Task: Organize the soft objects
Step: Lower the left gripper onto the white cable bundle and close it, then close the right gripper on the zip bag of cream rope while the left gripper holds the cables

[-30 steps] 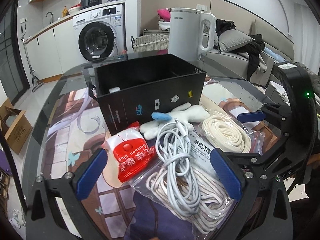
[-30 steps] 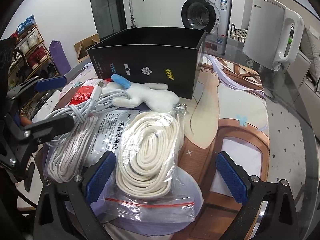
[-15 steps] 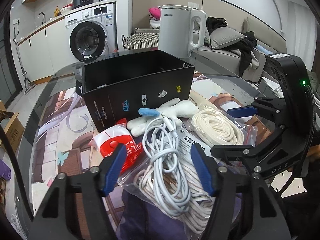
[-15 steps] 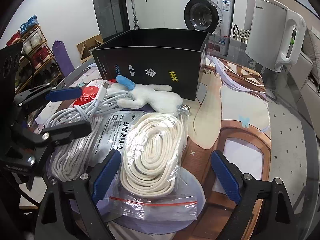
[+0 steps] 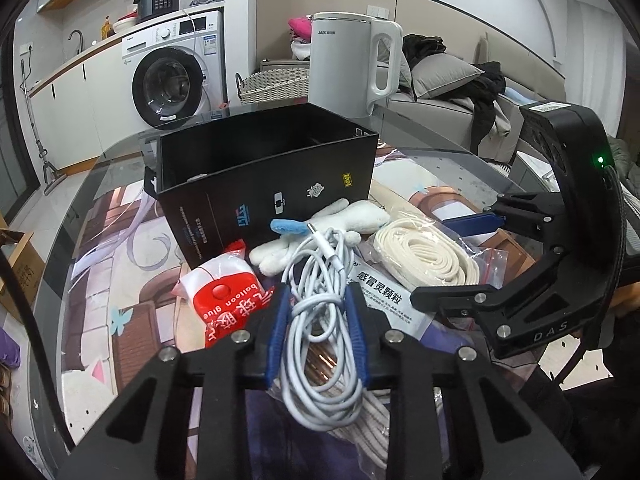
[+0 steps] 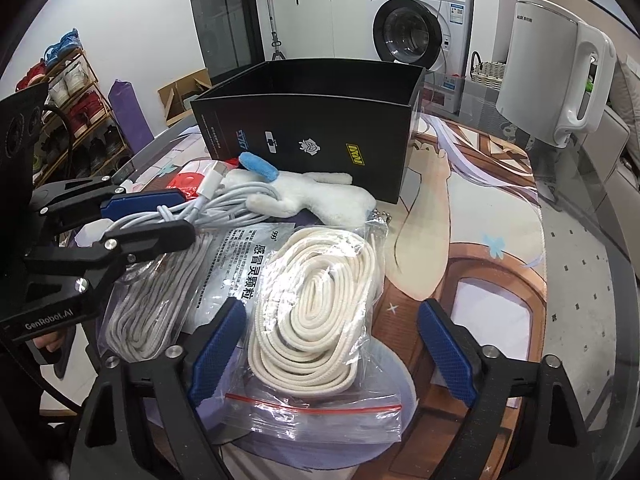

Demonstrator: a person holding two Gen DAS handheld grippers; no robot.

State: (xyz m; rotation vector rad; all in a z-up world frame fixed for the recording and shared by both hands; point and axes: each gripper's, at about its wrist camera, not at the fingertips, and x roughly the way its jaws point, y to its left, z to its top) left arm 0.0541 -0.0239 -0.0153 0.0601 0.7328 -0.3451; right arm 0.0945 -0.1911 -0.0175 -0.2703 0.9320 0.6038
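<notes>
My left gripper (image 5: 318, 312) is shut on a coiled white charging cable (image 5: 320, 280), which lies on top of the pile; it also shows in the right wrist view (image 6: 224, 204). My right gripper (image 6: 332, 344) is open, low over a bagged cream rope (image 6: 316, 312). An open black box (image 5: 264, 184) stands behind the pile. A white plush toy (image 5: 344, 220) with a blue patch lies against the box front. A red balloon-glue packet (image 5: 224, 300), a medicine sachet (image 6: 236, 264) and a bagged grey rope (image 6: 144, 312) lie in the pile.
A white electric kettle (image 5: 348, 64) stands behind the box on the glass table (image 6: 592, 280). A printed mat (image 6: 480, 216) covers the table. The washing machine (image 5: 172, 80) and sofa are beyond the table.
My left gripper has closed from wide open onto the white cable. My right gripper has stayed open and shifted slightly over the cream rope bag.
</notes>
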